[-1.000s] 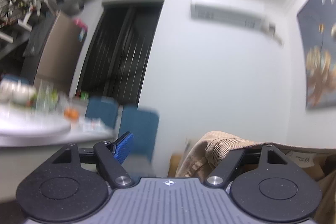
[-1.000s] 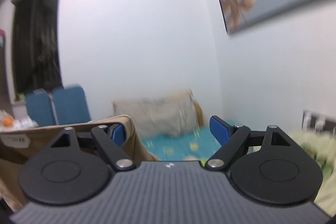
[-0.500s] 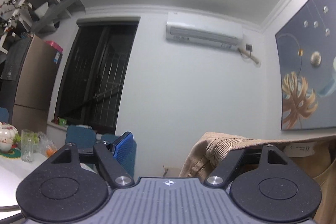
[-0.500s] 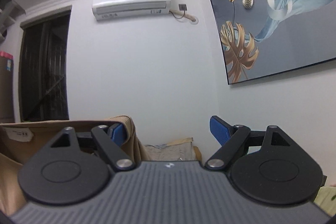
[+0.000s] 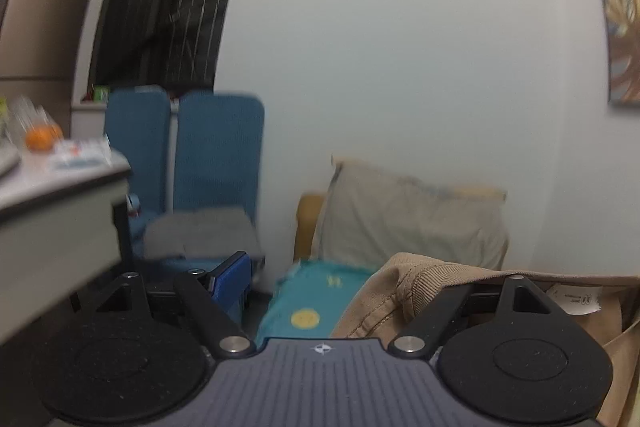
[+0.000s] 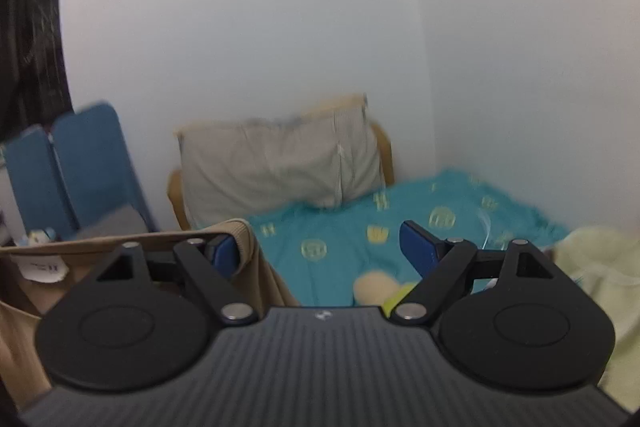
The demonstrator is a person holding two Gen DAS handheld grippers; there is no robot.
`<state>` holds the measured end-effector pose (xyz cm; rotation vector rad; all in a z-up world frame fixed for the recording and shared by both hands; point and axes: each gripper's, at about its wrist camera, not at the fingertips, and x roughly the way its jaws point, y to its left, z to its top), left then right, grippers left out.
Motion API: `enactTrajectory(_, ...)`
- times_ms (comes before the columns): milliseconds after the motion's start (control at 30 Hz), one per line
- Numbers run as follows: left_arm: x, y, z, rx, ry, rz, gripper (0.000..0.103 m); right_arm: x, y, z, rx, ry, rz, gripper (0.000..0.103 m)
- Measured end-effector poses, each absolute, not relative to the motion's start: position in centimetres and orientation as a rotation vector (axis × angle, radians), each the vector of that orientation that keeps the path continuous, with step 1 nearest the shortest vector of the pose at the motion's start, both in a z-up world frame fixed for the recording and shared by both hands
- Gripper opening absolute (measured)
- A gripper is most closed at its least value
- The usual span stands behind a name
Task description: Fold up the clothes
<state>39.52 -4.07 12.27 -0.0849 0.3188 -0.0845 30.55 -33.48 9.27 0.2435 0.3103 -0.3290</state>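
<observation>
Left wrist view: your left claw (image 5: 352, 277) stands with its jaws wide apart; the blue pad (image 5: 232, 277) on its left finger is bare, while the right finger is covered by the tan garment (image 5: 404, 293), whose ribbed hem drapes over that fingertip, so you cannot tell whether anything is actually pinched there. The garment hangs off to the right of the claw, its white label (image 5: 574, 297) just past the right finger. Ahead of the claw lies the bed with a teal sheet (image 5: 308, 295) and a grey pillow (image 5: 412, 223) against the wall; ahead-left stand two blue chairs (image 5: 216, 155) with a grey folded cloth (image 5: 200, 231) on a seat, and further left a worktop (image 5: 60, 183) carrying an orange (image 5: 40, 139) and a packet. All of it is motion-blurred. Right wrist view: your right claw (image 6: 324, 247) is also spread wide; the right pad (image 6: 418, 245) is bare, and the same tan garment (image 6: 248, 247) is hooked over the left fingertip, stretching away to the left of the claw with its label (image 6: 42, 269) below the edge. Ahead sits the teal sheet (image 6: 360, 227) with yellow prints, the pillow (image 6: 280, 163) beyond it, a pale yellow-green blanket (image 6: 592, 275) to the right, and the blue chairs (image 6: 80, 163) far left.
</observation>
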Motion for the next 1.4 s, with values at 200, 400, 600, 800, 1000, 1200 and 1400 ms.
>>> enactTrajectory(200, 50.4, -5.4, -5.4, -0.046, 0.538, -0.078, 0.082, 41.2, -36.6, -6.1, 0.237, 0.490, -0.328, 0.084)
enactTrajectory(400, 57.2, -3.8, -15.0, -0.007, 0.720, -0.086, 0.080, 46.4, -36.4, -13.7, 0.240, 0.694, -0.210, 0.084)
enactTrajectory(600, 58.6, -2.6, -13.1, -0.102, 0.930, -0.196, 0.089, 45.1, -34.3, -12.9, 0.282, 0.742, -0.052, 0.084)
enactTrajectory(800, 51.6, -0.8, -7.5, -0.057, 0.831, -0.236, 0.098, 39.2, -31.3, -8.4, 0.318, 0.653, 0.007, 0.084)
enactTrajectory(1000, 39.1, 5.2, -5.0, -0.245, 0.793, -0.209, 0.097, 26.4, -29.9, -4.8, 0.410, 0.576, -0.020, 0.084)
enactTrajectory(1200, 30.2, 10.7, -7.4, -0.401, 0.813, -0.094, 0.088, 14.8, -29.1, -2.8, 0.455, 0.600, -0.067, 0.084)
enactTrajectory(1400, 27.7, 14.6, -11.2, -0.509, 0.820, -0.002, 0.080, 8.8, -29.7, -3.4, 0.521, 0.560, -0.058, 0.084)
